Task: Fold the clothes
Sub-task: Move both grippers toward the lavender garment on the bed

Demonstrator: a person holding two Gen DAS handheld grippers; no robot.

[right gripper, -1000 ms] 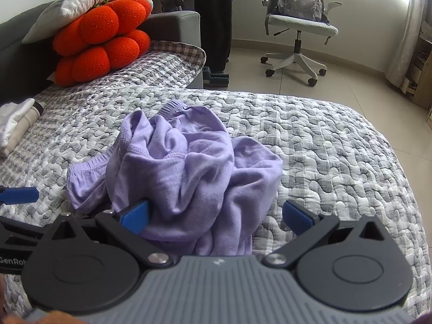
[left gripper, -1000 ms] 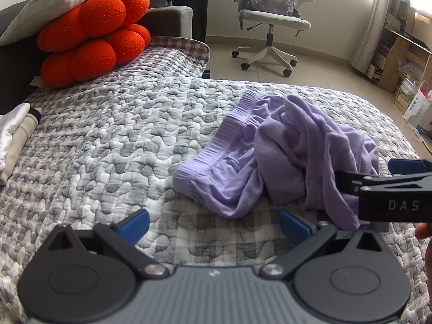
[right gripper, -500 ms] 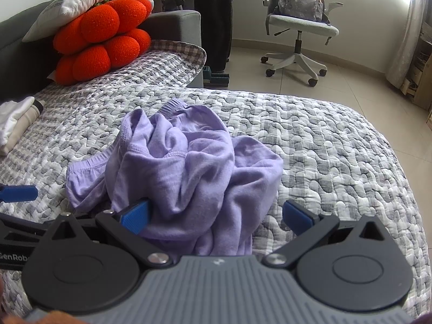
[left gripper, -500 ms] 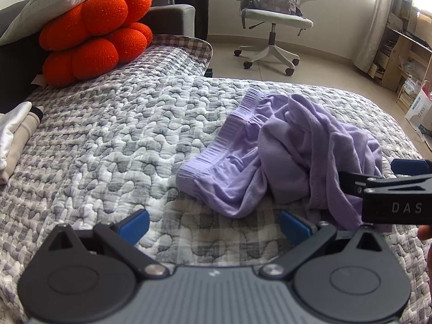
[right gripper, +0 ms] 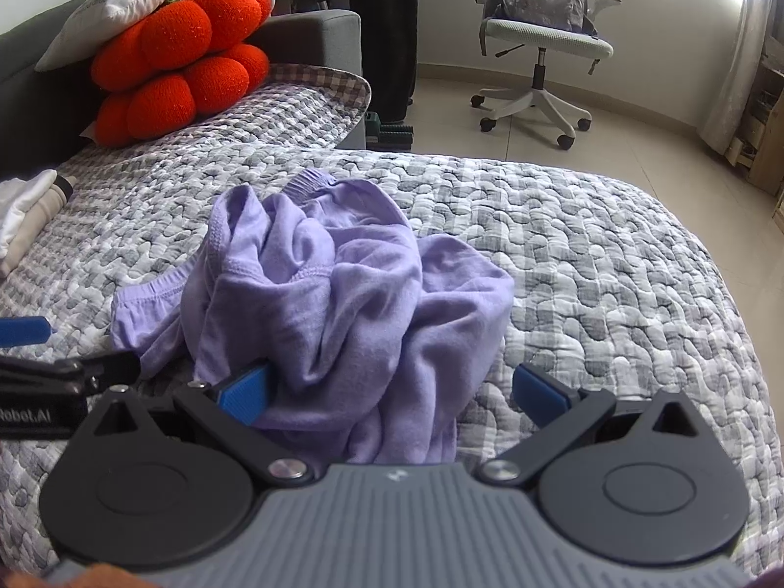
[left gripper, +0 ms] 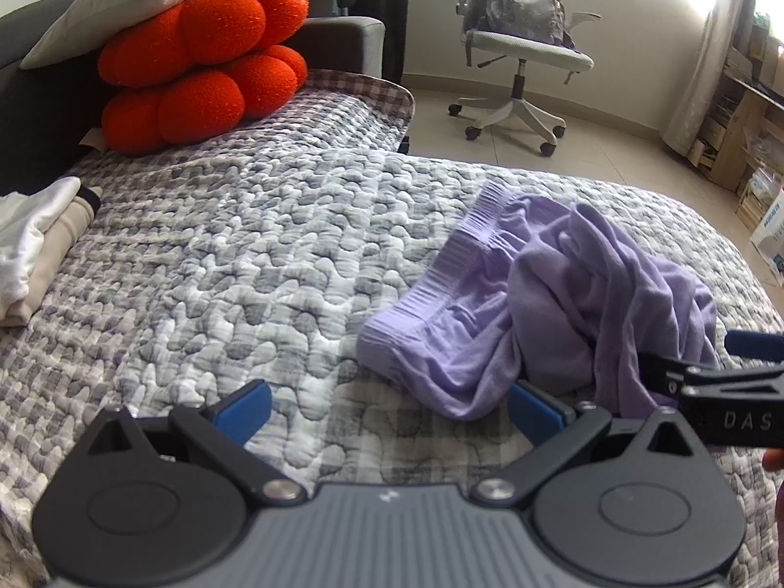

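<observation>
Lavender garment [right gripper: 343,304] lies crumpled on the bed [right gripper: 612,264]; nothing moved since a second ago. My right gripper [right gripper: 392,387], wide, straddles it; left gripper [left gripper: 387,402], wide, at nine o'clock.

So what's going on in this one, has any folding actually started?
Not yet. A person holds two grippers over a quilted bed. A purple garment lies crumpled in a heap, unfolded. The right gripper is open, its fingers either side of the heap's near edge. The left gripper is open over bare quilt, beside the garment's ribbed waistband. A few folded clothes sit at the bed's far left.
</observation>
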